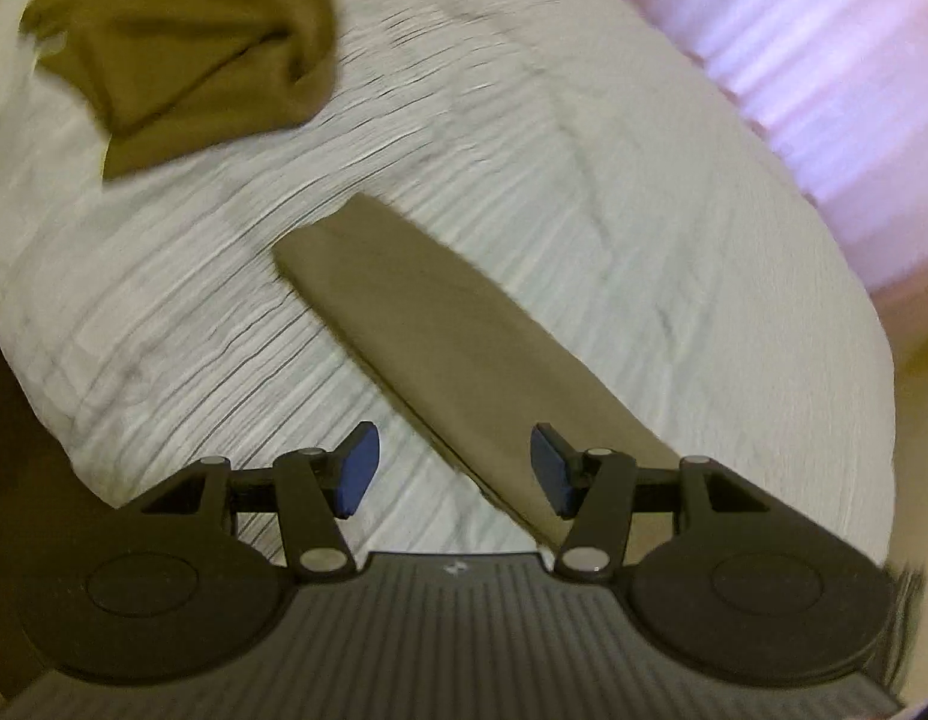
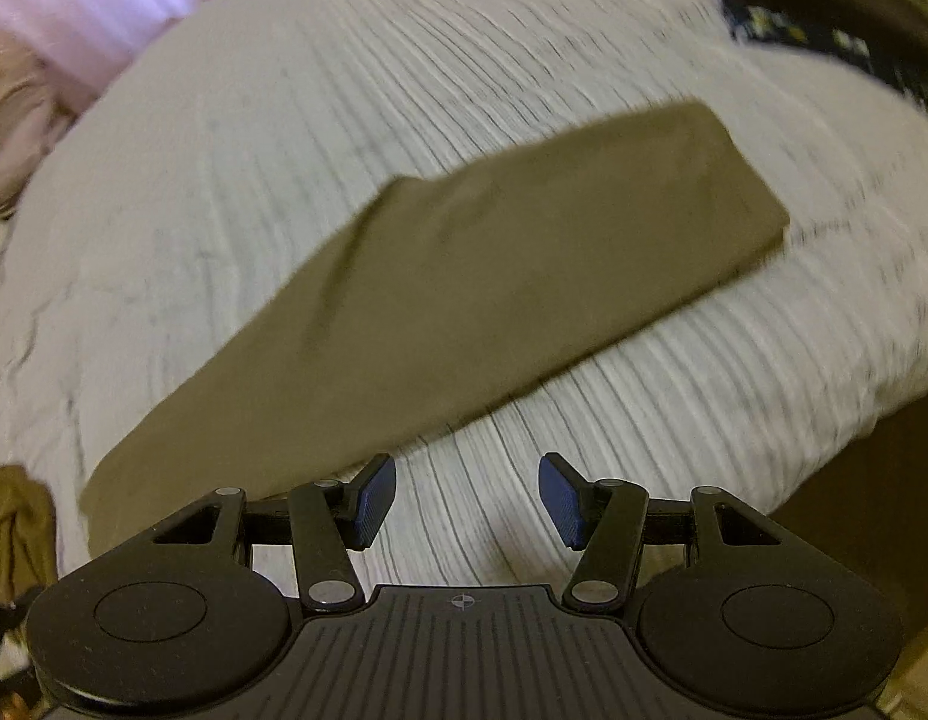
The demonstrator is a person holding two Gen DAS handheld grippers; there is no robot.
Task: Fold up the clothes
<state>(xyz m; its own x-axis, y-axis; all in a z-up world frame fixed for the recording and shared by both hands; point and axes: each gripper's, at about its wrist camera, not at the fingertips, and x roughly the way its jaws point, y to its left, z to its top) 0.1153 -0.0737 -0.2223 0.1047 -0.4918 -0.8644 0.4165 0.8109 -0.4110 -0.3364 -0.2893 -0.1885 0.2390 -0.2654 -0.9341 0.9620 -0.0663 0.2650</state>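
Observation:
A khaki garment [image 1: 458, 336] folded into a long flat strip lies on the white ribbed bedspread [image 1: 523, 138]. My left gripper [image 1: 455, 471] hovers above the strip's near end, jaws open, blue pads apart with nothing gripped. In the right wrist view the same khaki strip [image 2: 464, 276] runs diagonally across the bedspread [image 2: 404, 60]. My right gripper [image 2: 466, 501] is open just off the strip's near long edge, over bare bedspread, with nothing between its pads. Both views are motion-blurred.
A crumpled olive-brown garment [image 1: 182, 42] lies at the far left of the bed. A pile of dark and patterned clothes [image 2: 835, 6] sits at the far right. Another brownish cloth [image 2: 14, 528] shows at the lower left. Pink striped bedding [image 1: 823, 72] lies beyond the bed's edge.

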